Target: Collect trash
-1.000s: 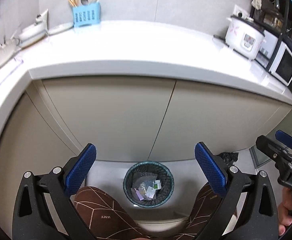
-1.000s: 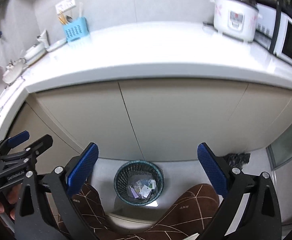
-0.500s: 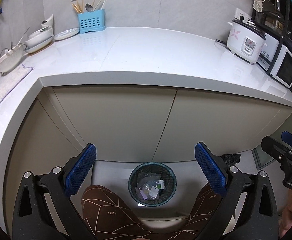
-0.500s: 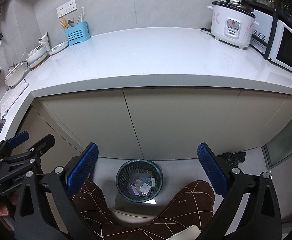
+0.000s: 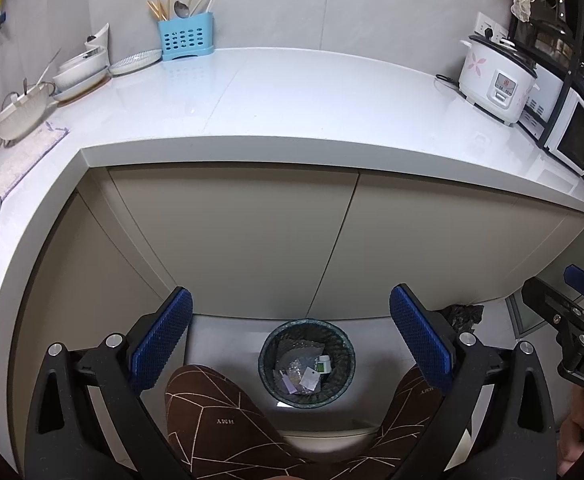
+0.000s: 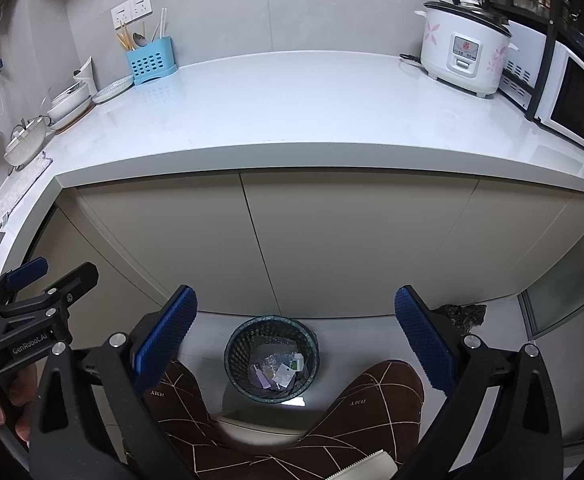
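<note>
The trash (image 5: 302, 374) is lying inside a dark mesh bin (image 5: 307, 362) on the floor, in front of the beige cabinet doors (image 5: 232, 236). In the left wrist view, the left gripper (image 5: 291, 338) is standing wide apart above the bin, holding nothing. In the right wrist view, the right gripper (image 6: 296, 338) is also spreading wide and empty, and the bin (image 6: 272, 359) with its papers (image 6: 280, 370) is sitting between the person's brown-patterned knees (image 6: 376, 396).
</note>
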Action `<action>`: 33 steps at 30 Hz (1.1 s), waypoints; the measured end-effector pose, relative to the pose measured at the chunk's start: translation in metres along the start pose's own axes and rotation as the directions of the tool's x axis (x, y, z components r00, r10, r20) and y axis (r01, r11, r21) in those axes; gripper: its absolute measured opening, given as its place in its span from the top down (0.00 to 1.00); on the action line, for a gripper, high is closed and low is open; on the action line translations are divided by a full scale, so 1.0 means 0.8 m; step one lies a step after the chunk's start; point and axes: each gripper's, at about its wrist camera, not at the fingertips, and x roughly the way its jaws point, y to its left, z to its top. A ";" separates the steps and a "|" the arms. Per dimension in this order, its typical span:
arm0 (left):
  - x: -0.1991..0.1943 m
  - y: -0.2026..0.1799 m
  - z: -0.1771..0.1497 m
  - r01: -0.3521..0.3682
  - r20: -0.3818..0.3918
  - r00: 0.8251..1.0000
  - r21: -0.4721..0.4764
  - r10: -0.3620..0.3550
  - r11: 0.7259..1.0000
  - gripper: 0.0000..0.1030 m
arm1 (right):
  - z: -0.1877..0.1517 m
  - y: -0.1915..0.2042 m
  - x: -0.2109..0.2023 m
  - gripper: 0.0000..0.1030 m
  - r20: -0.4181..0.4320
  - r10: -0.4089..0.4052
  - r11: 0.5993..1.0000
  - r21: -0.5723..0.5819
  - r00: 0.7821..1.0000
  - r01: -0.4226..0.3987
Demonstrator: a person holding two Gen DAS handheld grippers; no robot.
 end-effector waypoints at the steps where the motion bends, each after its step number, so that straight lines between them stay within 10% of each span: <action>1: 0.000 0.000 0.000 0.000 -0.001 1.000 0.001 0.000 1.000 0.06 | 0.000 0.000 0.000 0.08 -0.001 0.002 1.000 0.000 1.000 -0.002; 33: 0.004 0.002 0.001 -0.010 -0.027 1.000 0.006 0.010 1.000 0.06 | -0.001 -0.016 0.009 0.08 -0.010 -0.001 1.000 0.008 1.000 0.001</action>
